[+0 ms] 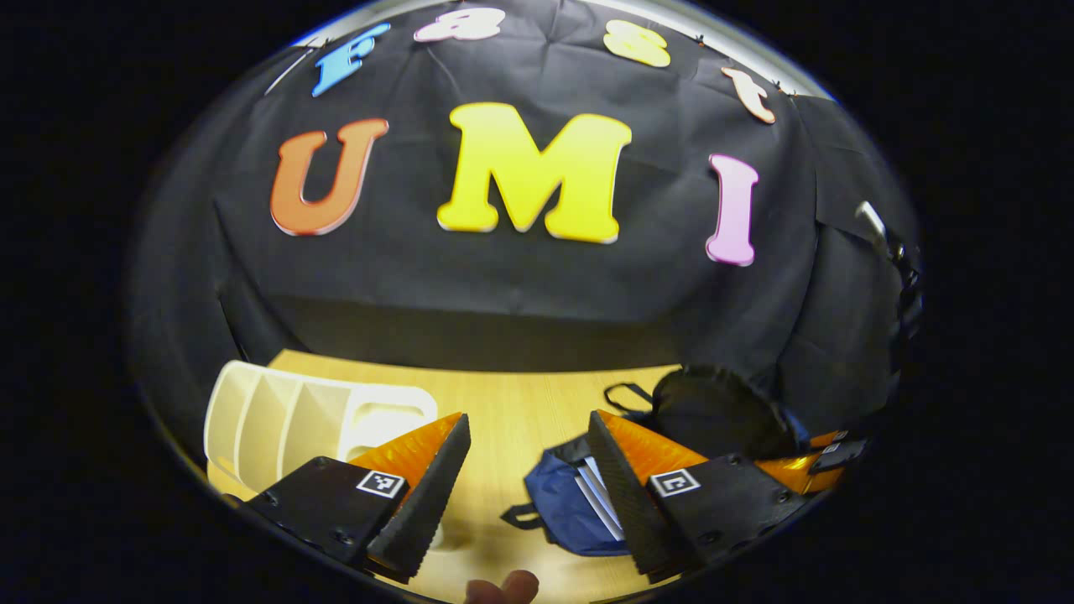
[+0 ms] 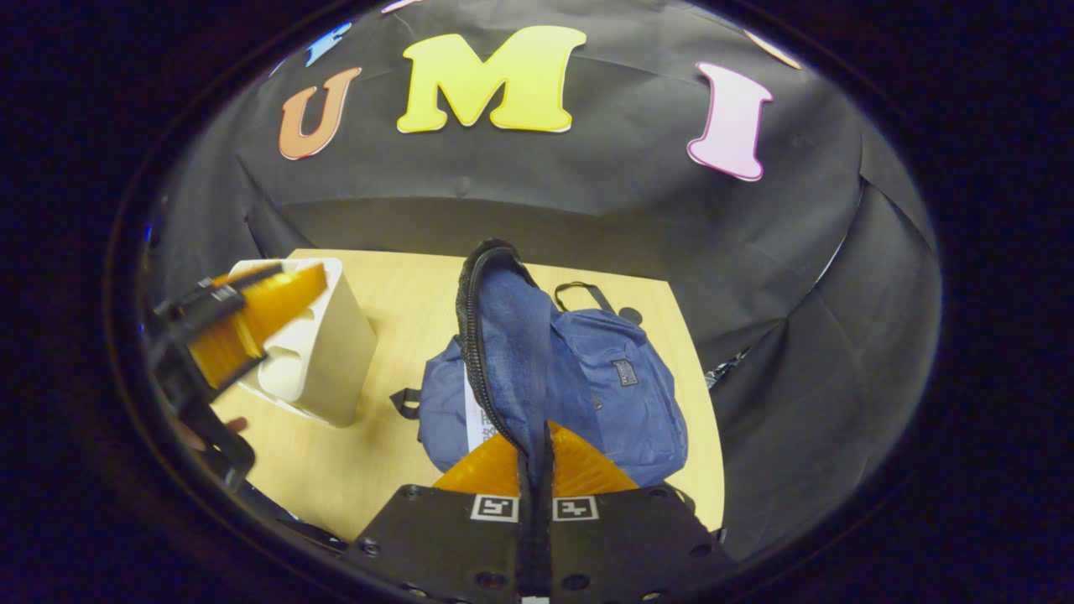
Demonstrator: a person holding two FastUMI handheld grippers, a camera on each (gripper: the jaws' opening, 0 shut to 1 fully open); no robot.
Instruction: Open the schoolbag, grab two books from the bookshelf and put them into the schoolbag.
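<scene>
Schoolbag (image 2: pixel 587 386) lies on the wooden table (image 2: pixel 403 285), right of the white bookshelf (image 2: pixel 323 352), with a book (image 1: pixel 600 495) showing inside its open mouth. In the right gripper view, the right gripper (image 2: pixel 534 457) is clamped on the bag's raised flap (image 2: pixel 503 335), both fingers pressed together on the fabric. In the left gripper view, the left gripper (image 1: pixel 524 470) hangs with fingers spread wide above the table, between bookshelf and bag, holding nothing.

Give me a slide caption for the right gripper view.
Right claw shut on blue fabric schoolbag's lifted flap, beside white plastic bookshelf.
</scene>
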